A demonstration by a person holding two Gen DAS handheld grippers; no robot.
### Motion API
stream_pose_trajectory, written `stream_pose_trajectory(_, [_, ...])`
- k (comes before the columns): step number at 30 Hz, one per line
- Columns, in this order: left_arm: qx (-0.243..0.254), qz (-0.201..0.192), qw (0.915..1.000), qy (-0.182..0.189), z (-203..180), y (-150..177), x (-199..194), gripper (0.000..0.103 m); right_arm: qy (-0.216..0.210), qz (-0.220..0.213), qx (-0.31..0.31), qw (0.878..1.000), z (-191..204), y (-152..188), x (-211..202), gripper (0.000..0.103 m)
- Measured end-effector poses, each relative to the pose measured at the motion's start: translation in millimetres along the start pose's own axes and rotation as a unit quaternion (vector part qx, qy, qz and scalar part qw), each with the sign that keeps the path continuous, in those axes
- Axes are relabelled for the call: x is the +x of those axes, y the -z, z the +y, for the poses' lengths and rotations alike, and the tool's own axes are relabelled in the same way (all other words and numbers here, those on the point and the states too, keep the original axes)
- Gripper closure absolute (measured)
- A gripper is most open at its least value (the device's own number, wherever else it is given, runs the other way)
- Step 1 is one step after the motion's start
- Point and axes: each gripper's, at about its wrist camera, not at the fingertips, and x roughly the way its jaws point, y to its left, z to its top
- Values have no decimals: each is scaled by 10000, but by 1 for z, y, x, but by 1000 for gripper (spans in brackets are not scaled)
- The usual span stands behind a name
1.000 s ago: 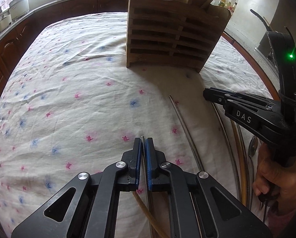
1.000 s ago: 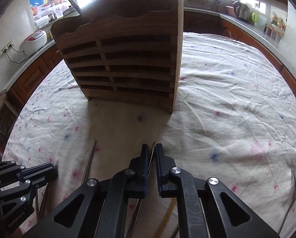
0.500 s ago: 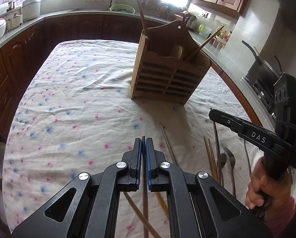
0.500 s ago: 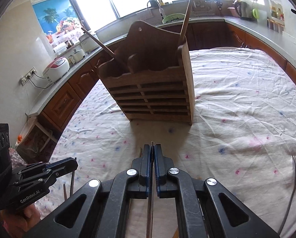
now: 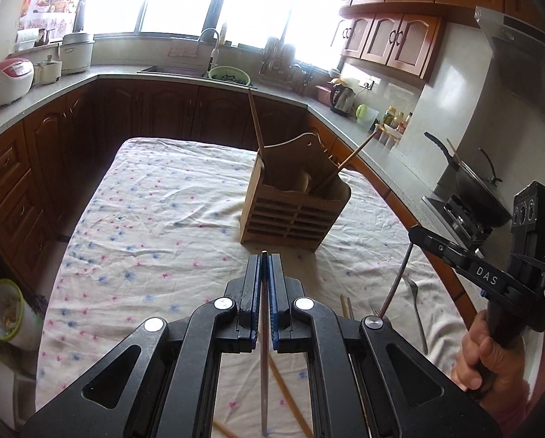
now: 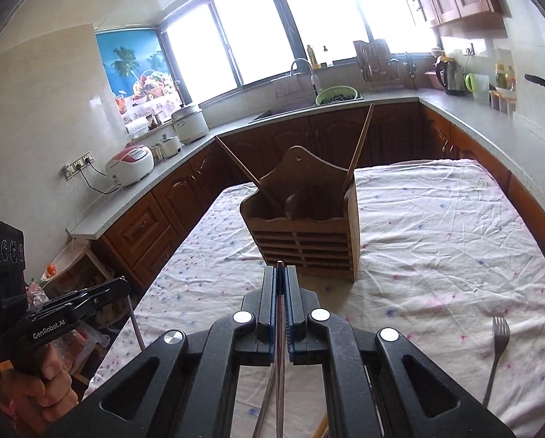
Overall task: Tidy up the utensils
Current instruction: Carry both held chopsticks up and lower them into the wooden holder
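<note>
Now, in the left wrist view, your left gripper (image 5: 264, 255) is clenched on a thin metal chopstick (image 5: 264, 365), which runs straight back between the blue pads (image 5: 253, 292) and hangs lifted above the flowered tablecloth (image 5: 155, 241). The wooden utensil holder (image 5: 294, 215) stands upright ahead of the tip, a little to the right, and two wooden chopsticks (image 5: 256, 124) already lean out of its top, one to each side. On the right of this view you can see your right gripper (image 5: 416, 233), and a second metal chopstick (image 5: 396, 281) hangs down from its closed tip. Under it, on the cloth, some utensils are not yet sorted: a fork (image 5: 416, 314) and a few wooden sticks (image 5: 346, 306) near the edge of the table. In the right wrist view, the right gripper (image 6: 280, 268) is also closed on its thin metal chopstick (image 6: 280, 365), and the holder (image 6: 305, 233) is directly in front, near the tip but not touching it. Its open compartments are visible from above, though what lies deep inside them is hidden. One fork (image 6: 497, 350) lies alone on the cloth at the right, well apart from the holder. I judge that the task is about in the middle: two sticks are placed, two metal ones are in your grippers and must go into the holder, and the forks and wooden sticks on the cloth are left for later.
</note>
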Motion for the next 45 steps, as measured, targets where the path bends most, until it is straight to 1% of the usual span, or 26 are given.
stream_pose_trajectory(5, [-29, -270, 9996, -4, -2, -2, -20, 100, -11, -238, -15, 9997, 1, -3, -18, 99])
stream_pose_trajectory(11, [-55, -465, 9989, -6, -4, -5, -34, 100, 16, -432, -50, 9991, 2, -6, -34, 99])
stream_pose_trajectory(19, [-51, -590, 9982, 21, -7, -8, -43, 100, 44, -568, -65, 9984, 2, -8, -44, 99])
stream_pose_trajectory(28, [-102, -705, 9974, 64, -8, -19, -44, 100, 91, -665, -33, 9977, -5, -13, -42, 99])
stream_pose_trajectory(32, [-76, -816, 9966, 76, -10, -33, -43, 100, 137, -759, -34, 9970, -9, -22, -41, 99])
stream_pose_trajectory(36, [-48, -993, 9950, 85, -15, -54, -40, 100, 166, -881, 3, 9960, -14, -37, -37, 99])
stream_pose_trajectory(45, [52, -1520, 9883, 82, -22, -118, -32, 100, 253, -1374, 18, 9902, -24, -94, -28, 99])
